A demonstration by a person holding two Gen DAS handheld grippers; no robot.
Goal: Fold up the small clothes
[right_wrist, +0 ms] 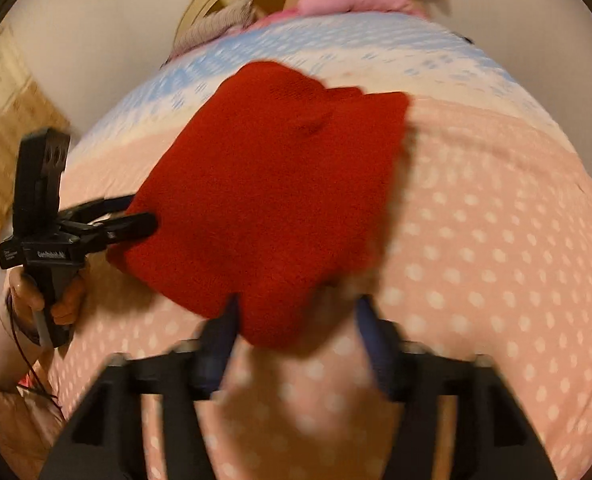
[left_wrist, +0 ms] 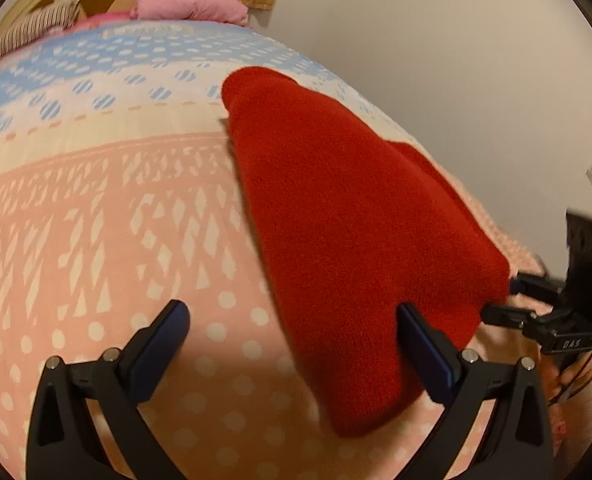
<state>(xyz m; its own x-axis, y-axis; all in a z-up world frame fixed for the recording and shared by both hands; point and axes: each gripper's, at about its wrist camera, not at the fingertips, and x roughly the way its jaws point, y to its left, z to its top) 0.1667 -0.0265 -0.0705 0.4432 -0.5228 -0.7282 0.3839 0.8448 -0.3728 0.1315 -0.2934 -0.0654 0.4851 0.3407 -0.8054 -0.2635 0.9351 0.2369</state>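
Both my grippers, left gripper (left_wrist: pixel 292 344) and right gripper (right_wrist: pixel 296 320), gape unladen beside the folded red knit garment (right_wrist: pixel 264 192); at six o'clock, a finger could snag its hem, undoing folds.

A plain beige wall (left_wrist: pixel 455 60) stands behind the patterned bed (left_wrist: pixel 96 208).

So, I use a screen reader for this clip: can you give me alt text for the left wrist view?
A folded red garment lies on a pink, dotted bedspread. The left gripper is open, one finger at the garment's near edge. The right gripper is at the garment's right corner.
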